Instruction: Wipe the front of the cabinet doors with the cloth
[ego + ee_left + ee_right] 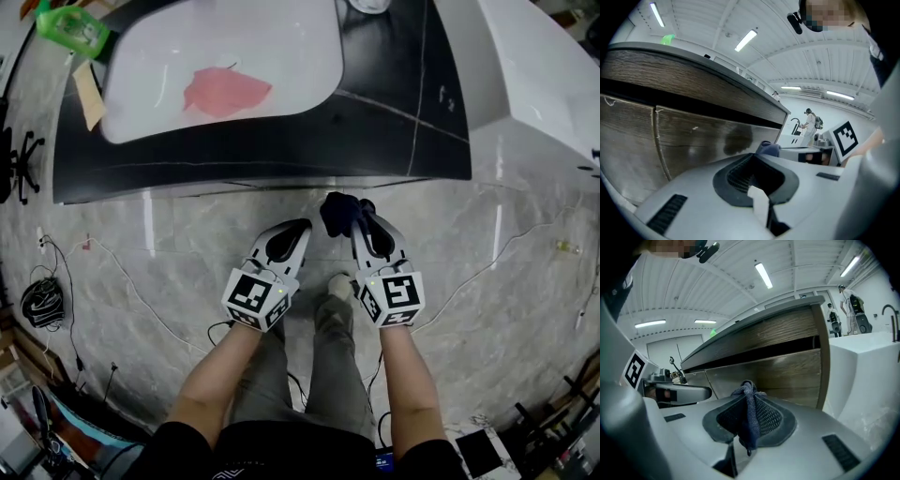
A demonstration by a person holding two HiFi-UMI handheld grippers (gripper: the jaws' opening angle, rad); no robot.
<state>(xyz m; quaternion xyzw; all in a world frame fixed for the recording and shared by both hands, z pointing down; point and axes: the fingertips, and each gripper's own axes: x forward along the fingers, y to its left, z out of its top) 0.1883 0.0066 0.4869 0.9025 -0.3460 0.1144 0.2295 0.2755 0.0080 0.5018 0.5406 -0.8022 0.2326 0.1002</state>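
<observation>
Grey marble floor (506, 281) fills the lower frame; above, a black counter (384, 103) with white sink (281, 47); strip lights (745, 40) cross the ribbed ceiling (811, 61).

Head cam stared steeply down on the countertop (394, 112); both gripper cams sat low, close to the cabinet doors (703, 140), tilted upward.
</observation>
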